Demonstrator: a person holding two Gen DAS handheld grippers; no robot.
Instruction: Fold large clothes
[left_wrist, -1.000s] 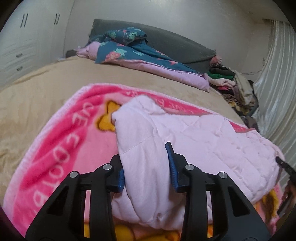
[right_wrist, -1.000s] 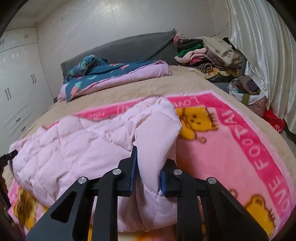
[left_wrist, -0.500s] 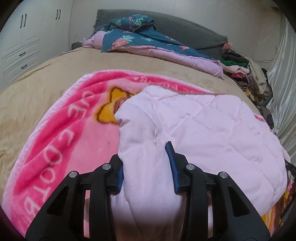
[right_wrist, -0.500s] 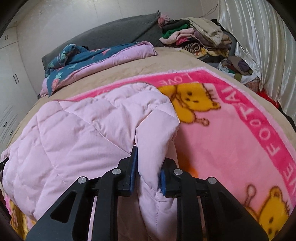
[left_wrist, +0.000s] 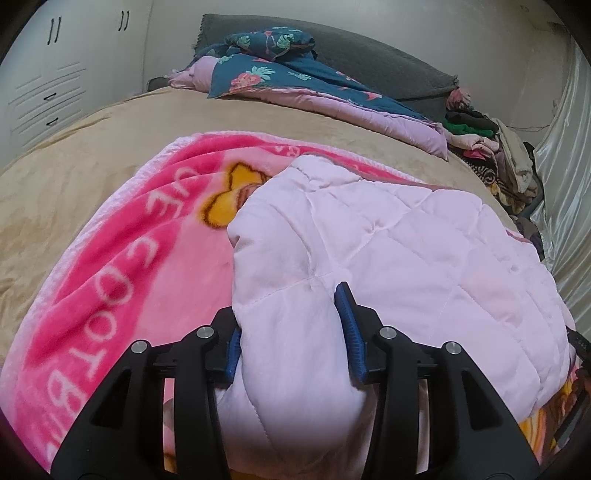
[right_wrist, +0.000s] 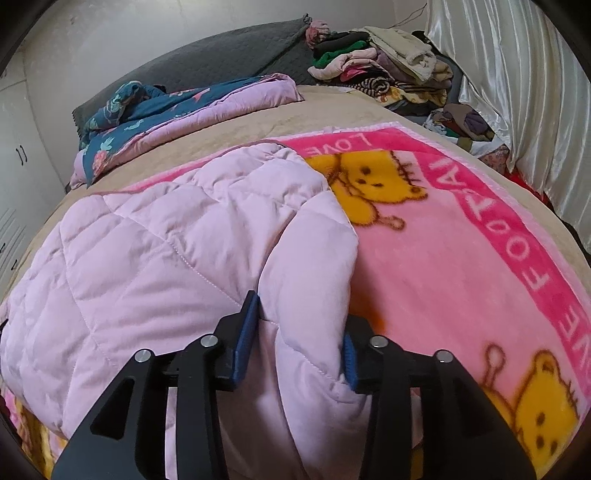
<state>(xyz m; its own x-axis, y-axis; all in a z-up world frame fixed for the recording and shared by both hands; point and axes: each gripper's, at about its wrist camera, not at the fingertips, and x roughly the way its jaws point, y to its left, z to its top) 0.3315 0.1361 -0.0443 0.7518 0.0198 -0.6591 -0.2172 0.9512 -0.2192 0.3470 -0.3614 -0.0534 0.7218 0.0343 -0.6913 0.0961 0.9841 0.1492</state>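
The quilted pink garment (left_wrist: 388, 251) lies folded across the pink bear blanket (right_wrist: 461, 258) near the bed's front edge, its near fold between both opening claws, left gripper (left_wrist: 291, 339) and right gripper (right_wrist: 299, 343).

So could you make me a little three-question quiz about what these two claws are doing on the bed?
1. True or false: the pale pink quilted garment lies on top of the pink bear blanket.
2. What sits between the left claw and also the right claw, whose jaws are both opening?
A. a pillow B. the quilted garment C. nothing
3. Fill in: the pile of clothes sits beside the ____ curtain.

Key: 1 true; 2 B; 3 white.
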